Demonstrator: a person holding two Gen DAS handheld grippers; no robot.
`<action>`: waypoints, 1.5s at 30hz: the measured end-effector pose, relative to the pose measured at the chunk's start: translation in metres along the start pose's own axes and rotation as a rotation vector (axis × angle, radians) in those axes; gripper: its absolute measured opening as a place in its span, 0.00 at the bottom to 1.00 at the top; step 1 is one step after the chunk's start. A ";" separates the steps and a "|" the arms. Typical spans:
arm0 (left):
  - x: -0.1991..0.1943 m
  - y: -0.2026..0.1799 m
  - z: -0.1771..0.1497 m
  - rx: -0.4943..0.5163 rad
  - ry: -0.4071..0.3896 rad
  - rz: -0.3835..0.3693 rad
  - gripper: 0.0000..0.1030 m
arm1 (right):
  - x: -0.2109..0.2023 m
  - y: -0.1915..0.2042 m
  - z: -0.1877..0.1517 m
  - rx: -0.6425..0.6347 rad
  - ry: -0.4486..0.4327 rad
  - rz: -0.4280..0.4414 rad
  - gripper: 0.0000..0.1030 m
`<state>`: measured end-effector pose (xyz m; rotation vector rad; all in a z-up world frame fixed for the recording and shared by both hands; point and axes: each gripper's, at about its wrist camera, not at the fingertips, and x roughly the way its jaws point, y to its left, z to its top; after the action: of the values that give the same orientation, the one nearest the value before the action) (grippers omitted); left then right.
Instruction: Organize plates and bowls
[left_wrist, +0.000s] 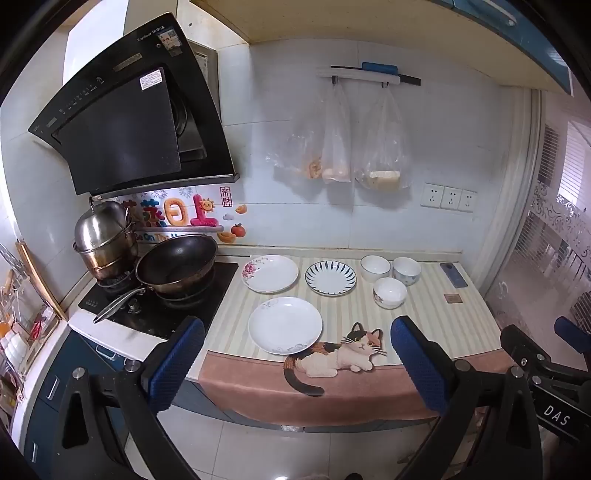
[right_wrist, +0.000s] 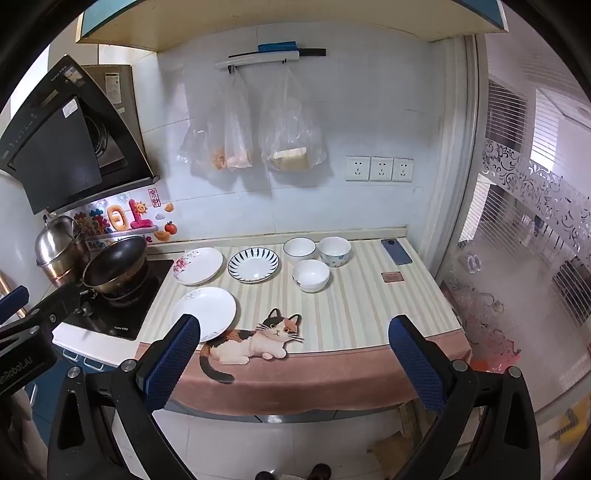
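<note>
Three plates lie on the striped counter mat (left_wrist: 354, 314): a white plate (left_wrist: 284, 325) (right_wrist: 204, 312) near the front, a rose-patterned plate (left_wrist: 270, 273) (right_wrist: 198, 266) behind it, and a blue-striped plate (left_wrist: 331, 277) (right_wrist: 253, 264) to the right. Three bowls stand further right: two at the back (left_wrist: 375, 268) (left_wrist: 406, 270) and one in front (left_wrist: 390, 292). They also show in the right wrist view (right_wrist: 299, 251) (right_wrist: 334, 251) (right_wrist: 310, 275). My left gripper (left_wrist: 297, 360) is open and empty, off the counter's front edge. My right gripper (right_wrist: 293, 356) is open and empty too.
A stove (left_wrist: 162, 299) with a black wok (left_wrist: 176, 264) and a steel steamer pot (left_wrist: 103, 236) is on the left. A phone (left_wrist: 453, 275) and a small card (left_wrist: 453, 298) lie at the counter's right end. Plastic bags (left_wrist: 340, 144) hang on the wall. A glass partition (right_wrist: 524, 229) is on the right.
</note>
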<state>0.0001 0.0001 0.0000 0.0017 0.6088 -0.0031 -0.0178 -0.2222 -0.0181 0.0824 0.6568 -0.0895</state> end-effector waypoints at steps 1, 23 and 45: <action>0.000 0.000 0.000 0.001 -0.001 -0.001 1.00 | 0.000 0.000 0.000 -0.001 -0.001 -0.001 1.00; -0.003 -0.007 0.002 0.014 0.004 0.003 1.00 | -0.002 0.000 0.006 0.024 -0.029 0.021 1.00; 0.009 -0.007 -0.005 0.016 0.017 -0.005 1.00 | 0.010 0.000 0.006 0.024 -0.013 0.032 1.00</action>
<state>0.0043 -0.0071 -0.0095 0.0159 0.6257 -0.0130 -0.0064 -0.2231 -0.0188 0.1151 0.6412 -0.0666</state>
